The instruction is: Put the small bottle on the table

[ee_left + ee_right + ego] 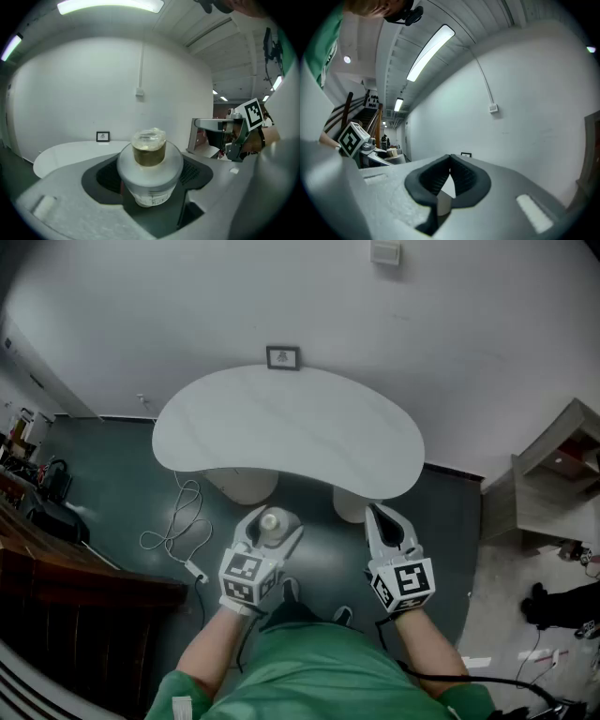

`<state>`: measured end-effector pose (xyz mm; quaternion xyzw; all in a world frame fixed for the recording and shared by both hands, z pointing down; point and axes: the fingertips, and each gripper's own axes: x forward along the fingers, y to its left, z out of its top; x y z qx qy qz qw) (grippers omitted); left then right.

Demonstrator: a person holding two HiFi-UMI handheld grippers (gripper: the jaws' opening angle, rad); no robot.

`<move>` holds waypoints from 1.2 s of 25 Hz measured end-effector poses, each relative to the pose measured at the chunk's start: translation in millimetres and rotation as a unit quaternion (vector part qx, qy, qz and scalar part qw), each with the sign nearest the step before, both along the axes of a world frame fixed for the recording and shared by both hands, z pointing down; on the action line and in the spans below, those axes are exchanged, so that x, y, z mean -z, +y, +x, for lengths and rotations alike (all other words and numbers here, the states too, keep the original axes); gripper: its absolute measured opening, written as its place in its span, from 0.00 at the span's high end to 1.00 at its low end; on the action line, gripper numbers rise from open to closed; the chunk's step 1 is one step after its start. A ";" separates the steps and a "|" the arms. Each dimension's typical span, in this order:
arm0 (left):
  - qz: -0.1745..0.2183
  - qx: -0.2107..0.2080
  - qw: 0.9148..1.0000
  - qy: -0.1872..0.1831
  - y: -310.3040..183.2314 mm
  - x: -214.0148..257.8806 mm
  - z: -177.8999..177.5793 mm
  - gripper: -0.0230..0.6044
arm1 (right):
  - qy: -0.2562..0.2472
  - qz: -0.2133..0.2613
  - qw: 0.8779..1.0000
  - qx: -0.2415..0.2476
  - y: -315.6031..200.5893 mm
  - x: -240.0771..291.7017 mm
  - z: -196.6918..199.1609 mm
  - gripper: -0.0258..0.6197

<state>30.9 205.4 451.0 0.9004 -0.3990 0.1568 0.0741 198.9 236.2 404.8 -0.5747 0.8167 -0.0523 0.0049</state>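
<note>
A small bottle (270,519), pale-bodied with a brownish cap under clear wrap, sits upright between the jaws of my left gripper (273,526). In the left gripper view the bottle (149,164) fills the gap of the left gripper (150,178), whose dark pads press on its sides. The gripper and bottle hang over the dark floor, short of the white kidney-shaped table (291,432). My right gripper (373,514) hovers to the right at the same height. Its pads meet at the tips with nothing between them, as the right gripper view (450,158) shows.
A small framed marker card (283,357) stands at the table's far edge by the white wall. Two pale pedestals (242,486) carry the table. A white cable (178,526) lies on the floor to the left. A wooden cabinet (553,474) stands at the right, dark wooden furniture (56,596) at the left.
</note>
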 end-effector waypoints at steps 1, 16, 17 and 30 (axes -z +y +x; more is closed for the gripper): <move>0.005 -0.002 1.000 0.003 4.3 4.7 0.7 0.41 | 0.001 0.005 1.000 -0.002 3.0 2.2 -0.4 0.96; 0.020 0.000 1.000 0.010 35.6 12.9 -47.5 0.41 | -0.002 0.010 1.000 -0.005 25.0 5.0 -46.7 0.96; 0.021 -0.001 1.000 0.013 33.5 14.5 -53.2 0.41 | 0.001 0.014 1.000 -0.006 24.2 8.4 -51.7 0.96; 0.020 -0.036 0.999 0.025 -12.5 18.6 -146.2 0.41 | 0.032 0.032 0.997 -0.063 -16.1 35.9 -122.0 0.96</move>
